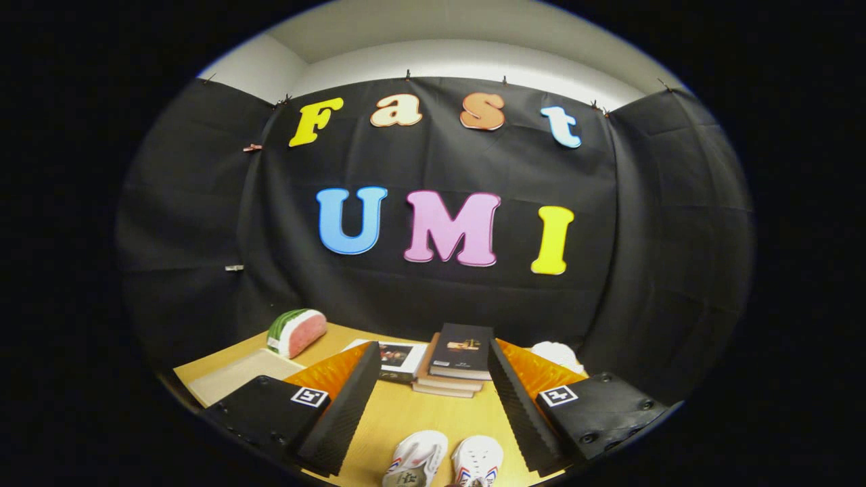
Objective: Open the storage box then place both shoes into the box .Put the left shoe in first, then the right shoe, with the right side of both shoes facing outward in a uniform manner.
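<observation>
The two shoes [443,461] sit side by side on the wooden table [406,412], toes pointing away toward the back, low down between the two fingers and a bit nearer than their tips. Both are white with some red and blue striping on the sides, and they're just about touching each other. The gripper [433,358] is up above them with its fingers spread wide, nothing pinched between them, just bare tabletop and the shoes in the gap. Beyond the fingertips there's a stack of books [454,368], a dark-covered one on top, and just beside it to the left a flat book or magazine [399,358] with a picture on the cover. Farther left, near the back edge of the table, a watermelon slice [298,331] sits at the corner of a pale shallow tray [237,375]. Off to the right, past the right finger, something white and lumpy [558,354] is peeking out, can't tell what it is. Black cloth wall [203,223] closes in the back and both sides.
</observation>
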Demonstrator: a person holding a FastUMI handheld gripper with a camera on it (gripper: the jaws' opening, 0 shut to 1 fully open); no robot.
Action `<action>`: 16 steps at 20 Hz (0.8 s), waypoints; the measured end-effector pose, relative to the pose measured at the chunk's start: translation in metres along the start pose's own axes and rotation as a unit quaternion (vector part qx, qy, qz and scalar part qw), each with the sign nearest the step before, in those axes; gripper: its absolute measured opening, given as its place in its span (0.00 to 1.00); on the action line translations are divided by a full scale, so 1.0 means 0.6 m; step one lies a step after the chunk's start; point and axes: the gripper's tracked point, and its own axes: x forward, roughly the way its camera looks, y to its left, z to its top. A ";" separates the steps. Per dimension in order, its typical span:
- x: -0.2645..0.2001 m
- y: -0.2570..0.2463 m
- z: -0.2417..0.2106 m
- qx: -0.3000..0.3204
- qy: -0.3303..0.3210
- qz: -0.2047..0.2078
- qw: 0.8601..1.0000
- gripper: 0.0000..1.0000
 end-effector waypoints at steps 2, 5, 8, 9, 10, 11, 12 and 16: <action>0.003 0.016 -0.011 0.041 0.017 0.027 0.999 0.97; 0.010 0.031 -0.040 0.098 0.054 0.047 0.993 0.97; 0.022 0.071 -0.093 0.159 0.114 0.096 0.976 0.97; 0.024 0.091 -0.114 0.183 0.144 0.121 0.965 0.98; 0.023 0.107 -0.135 0.206 0.173 0.142 0.953 0.97; 0.021 0.121 -0.155 0.232 0.199 0.162 0.938 0.98; 0.019 0.134 -0.170 0.258 0.225 0.183 0.922 0.98; 0.023 0.190 -0.234 0.350 0.305 0.242 0.852 0.98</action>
